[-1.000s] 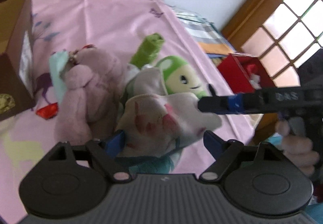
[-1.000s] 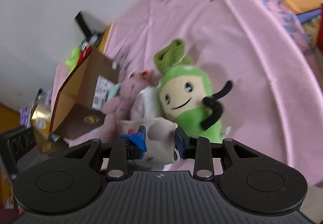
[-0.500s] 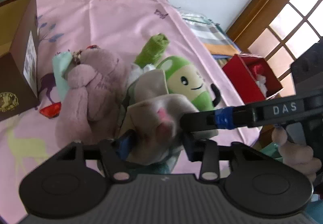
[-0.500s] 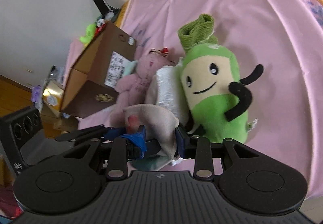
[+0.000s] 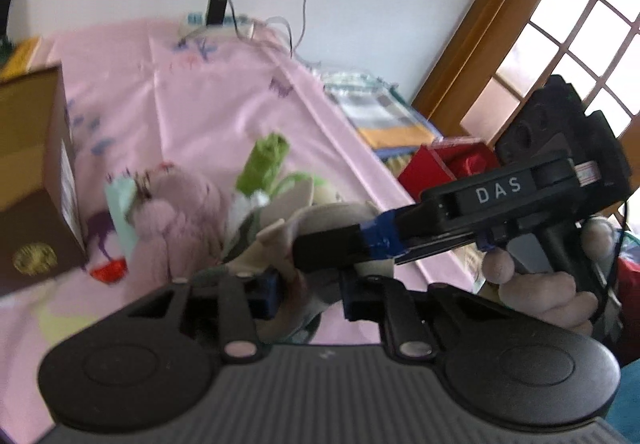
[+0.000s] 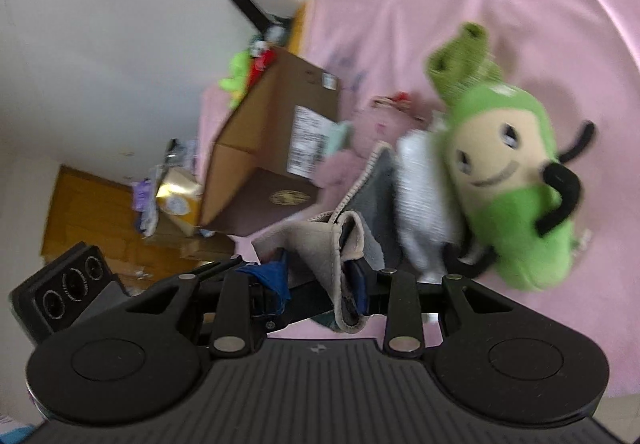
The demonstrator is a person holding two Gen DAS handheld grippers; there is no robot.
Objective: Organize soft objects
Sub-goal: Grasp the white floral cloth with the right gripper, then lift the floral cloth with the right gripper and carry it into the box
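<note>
Both grippers pinch one beige-and-grey cloth [image 6: 340, 244], lifted off the pink bedspread. My left gripper [image 5: 310, 294] is shut on a fold of the cloth [image 5: 308, 228]. My right gripper [image 6: 320, 284] is shut on the same cloth; its fingers [image 5: 340, 244] cross the left wrist view from the right. Behind the cloth lie a pink plush bear [image 5: 176, 220], a green plush toy with a smiling face [image 6: 508, 180] and a white knitted item [image 6: 424, 200]. A green rolled cloth [image 5: 266, 160] sits past them.
A brown cardboard box [image 6: 276, 148] stands on the bed [image 5: 208, 100] to the left of the toys. A red box [image 5: 444, 168] and folded fabrics [image 5: 384, 116] lie off the bed's right side by a wooden window frame. Clutter lies on the floor [image 6: 168, 196].
Both grippers have risen together with the cloth. The left gripper, open a second ago, closed on the cloth. The cloth now hangs bunched between them, clear of the toys.
</note>
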